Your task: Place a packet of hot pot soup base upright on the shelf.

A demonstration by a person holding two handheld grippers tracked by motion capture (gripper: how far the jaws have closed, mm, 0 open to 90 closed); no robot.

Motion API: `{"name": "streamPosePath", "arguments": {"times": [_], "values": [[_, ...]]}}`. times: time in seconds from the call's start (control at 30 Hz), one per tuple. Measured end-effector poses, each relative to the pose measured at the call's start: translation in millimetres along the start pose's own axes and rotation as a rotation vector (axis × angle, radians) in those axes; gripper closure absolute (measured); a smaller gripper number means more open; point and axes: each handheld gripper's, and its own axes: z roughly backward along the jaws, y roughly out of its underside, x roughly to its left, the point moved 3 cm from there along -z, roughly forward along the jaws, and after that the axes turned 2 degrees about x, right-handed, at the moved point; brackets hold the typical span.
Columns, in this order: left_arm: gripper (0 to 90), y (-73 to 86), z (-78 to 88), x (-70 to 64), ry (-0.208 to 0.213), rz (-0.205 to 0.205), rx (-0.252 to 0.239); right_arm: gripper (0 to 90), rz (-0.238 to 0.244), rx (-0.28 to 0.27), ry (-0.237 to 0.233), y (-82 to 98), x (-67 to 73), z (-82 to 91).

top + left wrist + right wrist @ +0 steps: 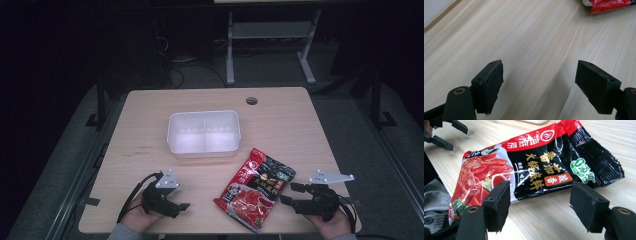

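Pale wood tabletop (280, 125) against a dark room, high view. We see the red-and-black sauce packet (255, 187) lying flat at lower centre-right, its near corner close to the tabletop's front edge, untouched. At lower right the right gripper (289, 194) has its jaws spread and empty just beside the packet; at lower left the left gripper (180, 206) is likewise released over bare wood. We judge the work barely begun: grasping and moving the packet, presumably to the white bin (204, 134) at centre, remains. Open wood separates packet and bin.
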Motion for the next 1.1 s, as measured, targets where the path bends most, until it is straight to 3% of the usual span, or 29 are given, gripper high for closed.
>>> {"name": "streamPosePath", "arguments": {"times": [0.27, 0.4, 0.67, 0.8, 0.93, 0.97, 1.1], "values": [[23.7, -5.8, -1.1, -4.6, 0.033, 0.000, -0.009, 30.4, 0.001, -0.006, 0.003, -9.7, -6.4, -2.7], [26.4, -12.9, -5.7, -9.6, 0.053, -0.027, 0.007, 30.6, 0.001, -0.019, -0.003, -21.3, -10.0, -1.8], [44.8, -32.1, -5.9, -19.8, 0.111, -0.056, 0.013, 31.1, -0.015, -0.025, 0.015, -32.8, -23.2, 1.5], [55.0, -40.8, -6.1, -23.7, 0.102, -0.076, 0.009, 31.1, -0.039, -0.026, 0.026, -41.3, -29.9, 1.5], [63.4, -53.5, -9.6, -30.0, 0.107, -0.101, 0.015, 30.9, -0.034, -0.021, 0.044, -48.3, -34.3, -1.2], [65.9, -60.9, -12.5, -34.0, 0.105, -0.123, 0.022, 30.8, -0.034, -0.016, 0.045, -50.1, -35.5, -2.3], [72.2, -71.4, -17.4, -39.0, 0.123, -0.132, 0.033, 30.3, -0.042, -0.008, 0.043, -54.7, -39.4, -6.9]]}}
